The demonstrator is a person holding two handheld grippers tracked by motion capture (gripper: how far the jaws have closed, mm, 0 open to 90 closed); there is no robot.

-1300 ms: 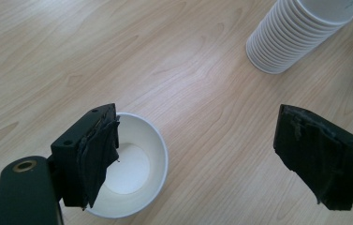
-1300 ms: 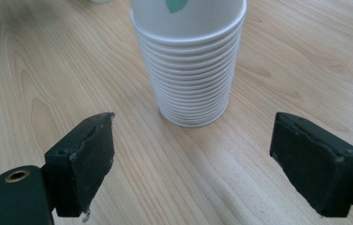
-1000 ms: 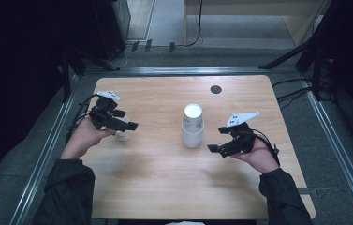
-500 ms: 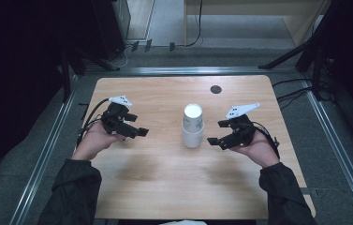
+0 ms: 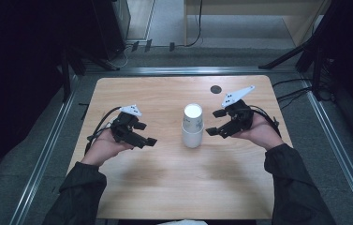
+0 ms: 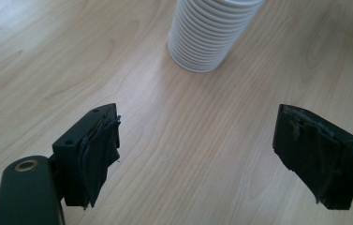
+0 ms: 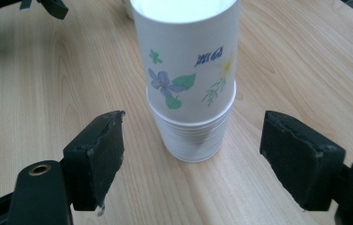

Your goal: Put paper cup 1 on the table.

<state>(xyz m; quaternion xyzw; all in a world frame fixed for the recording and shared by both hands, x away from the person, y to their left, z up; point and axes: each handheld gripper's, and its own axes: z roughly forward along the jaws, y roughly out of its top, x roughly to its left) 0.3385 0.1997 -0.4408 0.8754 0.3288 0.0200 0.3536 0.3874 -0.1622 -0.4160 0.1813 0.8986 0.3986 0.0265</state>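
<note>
A stack of white paper cups (image 5: 193, 125) stood upside down near the table's centre, slightly toward 1 o'clock. The outermost cup (image 7: 188, 56) bore printed flowers and blue lettering; ribbed rims (image 6: 201, 44) layered below.

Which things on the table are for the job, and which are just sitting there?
For the job:
- upside-down stack of white paper cups with flower print
- left tongs, open
- right tongs, open, aimed at the stack

Just sitting there:
- small dark round disc near the far edge of the light wooden table
</note>
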